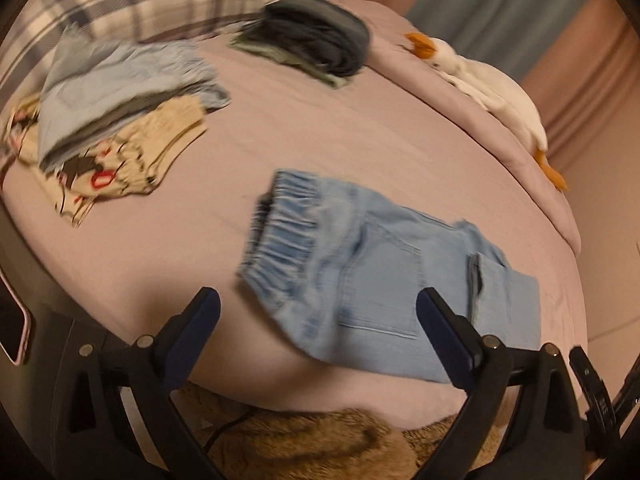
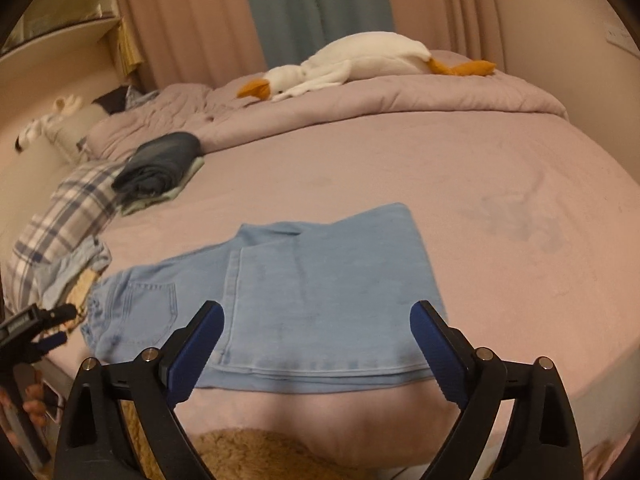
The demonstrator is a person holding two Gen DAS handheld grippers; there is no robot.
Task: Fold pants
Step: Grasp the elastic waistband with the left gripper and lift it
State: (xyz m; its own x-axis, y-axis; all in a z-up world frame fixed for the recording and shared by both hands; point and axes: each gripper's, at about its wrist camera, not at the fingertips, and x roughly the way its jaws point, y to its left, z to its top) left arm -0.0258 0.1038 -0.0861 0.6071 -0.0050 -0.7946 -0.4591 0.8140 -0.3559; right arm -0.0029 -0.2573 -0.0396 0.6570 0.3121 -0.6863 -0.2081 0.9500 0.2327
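The light blue pants (image 2: 280, 300) lie folded on the pink bed (image 2: 480, 240), close to its near edge, with the elastic waistband (image 1: 280, 232) at the end toward the plaid pillow (image 1: 132, 4). The left gripper (image 1: 318, 320) hangs just over that near edge of the bed, jaws spread wide and gripping nothing. The right gripper (image 2: 316, 334) hovers over the same edge at the hem end of the pants, its blue pads (image 2: 438, 354) likewise parted and empty. Farther across the bed sit a dark folded stack (image 1: 320, 36) and a loose heap of clothes (image 1: 116, 116). A plush goose (image 2: 360, 62) rests on the bunched quilt (image 2: 400, 96) at the bed's far side.
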